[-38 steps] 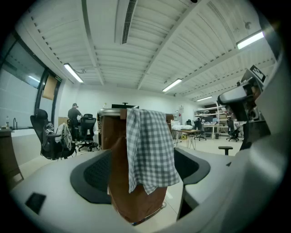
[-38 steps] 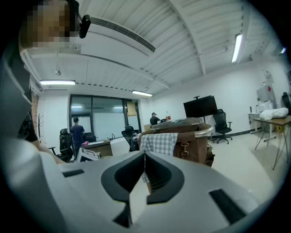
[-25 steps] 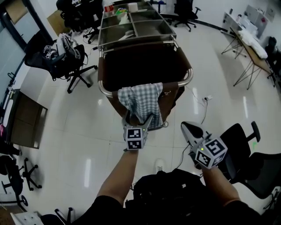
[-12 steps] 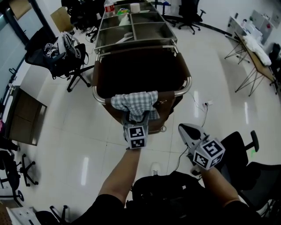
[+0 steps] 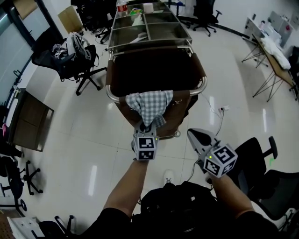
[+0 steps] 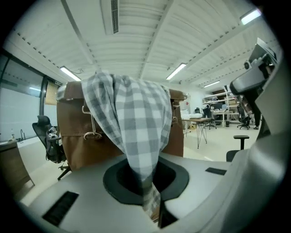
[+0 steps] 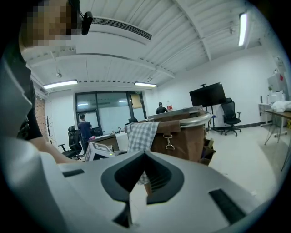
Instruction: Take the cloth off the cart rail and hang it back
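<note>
Beyond the cart rail (image 5: 202,87), a brown bag (image 5: 181,106) with a dark inside, then steel compartments (image 5: 161,31) carrying a bottle (image 5: 122,5) and small bits too blurred to name. Draped over that rail, the checked cloth (image 5: 148,102), lower tip pinched by the left gripper (image 5: 146,127), fingers having just been closing, now clamped on it. Right of the cloth, apart from the rail, the right gripper (image 5: 193,135), fingers pressed together on nothing.

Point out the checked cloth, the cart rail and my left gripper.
checked cloth (image 5: 150,103), head view, middle of the draped part.
cart rail (image 5: 202,87), head view, bare right-hand bend.
left gripper (image 5: 146,126), head view, between its fingertips, shut on the cloth's lower end.
</note>
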